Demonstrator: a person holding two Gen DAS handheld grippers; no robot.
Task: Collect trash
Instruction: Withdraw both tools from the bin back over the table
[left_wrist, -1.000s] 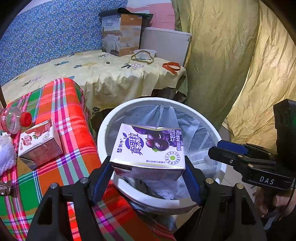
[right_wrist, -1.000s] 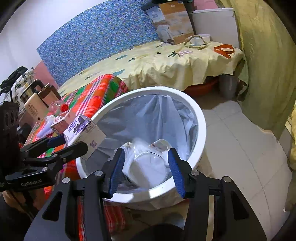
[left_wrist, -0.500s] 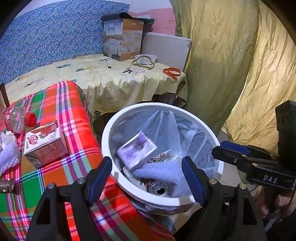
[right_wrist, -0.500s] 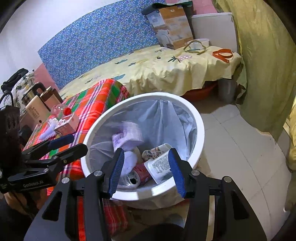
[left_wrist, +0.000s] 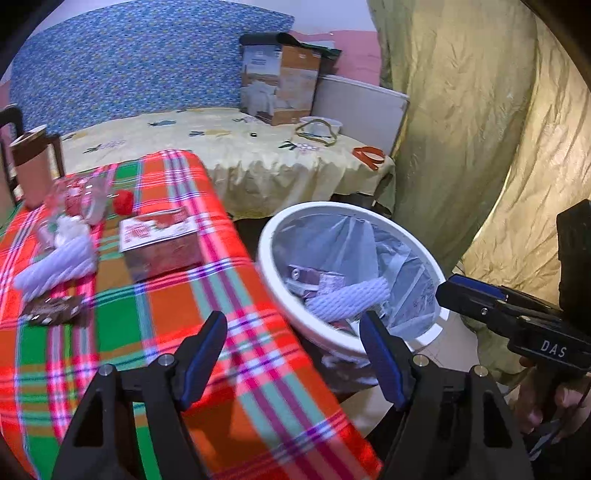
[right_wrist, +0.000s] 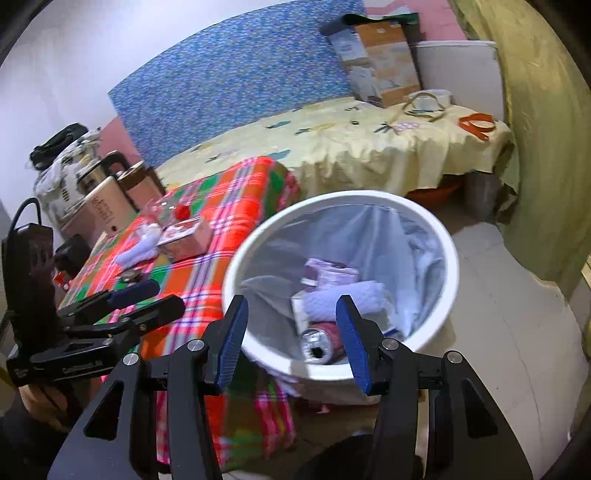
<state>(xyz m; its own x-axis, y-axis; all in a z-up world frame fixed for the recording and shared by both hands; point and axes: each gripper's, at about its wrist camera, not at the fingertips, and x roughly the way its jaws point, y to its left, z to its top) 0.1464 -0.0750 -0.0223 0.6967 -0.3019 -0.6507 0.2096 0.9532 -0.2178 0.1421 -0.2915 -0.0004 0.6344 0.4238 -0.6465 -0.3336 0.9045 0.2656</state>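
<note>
A white bin (left_wrist: 266, 254) with a clear liner stands beside the plaid-covered table (left_wrist: 159, 332). Inside it lie a purple juice carton (right_wrist: 328, 273), a white foam net (right_wrist: 343, 299) and a drink can (right_wrist: 317, 341). My left gripper (left_wrist: 293, 332) is open and empty, over the table's edge next to the bin. My right gripper (right_wrist: 291, 314) is also open and empty, hovering at the bin's near rim (right_wrist: 325, 373). On the plaid cloth rest a red carton (left_wrist: 159, 240), another foam net (left_wrist: 55, 266), a red-capped bottle (left_wrist: 88, 199) and a dark wrapper (left_wrist: 55, 310).
A yellow-clothed table (left_wrist: 221, 147) behind holds a cardboard box (left_wrist: 277, 88), a bowl (left_wrist: 319, 125) and an orange strap (left_wrist: 369, 155). Kettles and jugs (right_wrist: 107, 199) stand at the plaid table's far left. A yellow curtain (left_wrist: 461, 129) hangs on the right above tiled floor (right_wrist: 498, 314).
The left gripper opened and the purple carton dropped into the bin. It then swung left, toward the plaid table. The right gripper stayed open and drew back slightly from the bin.
</note>
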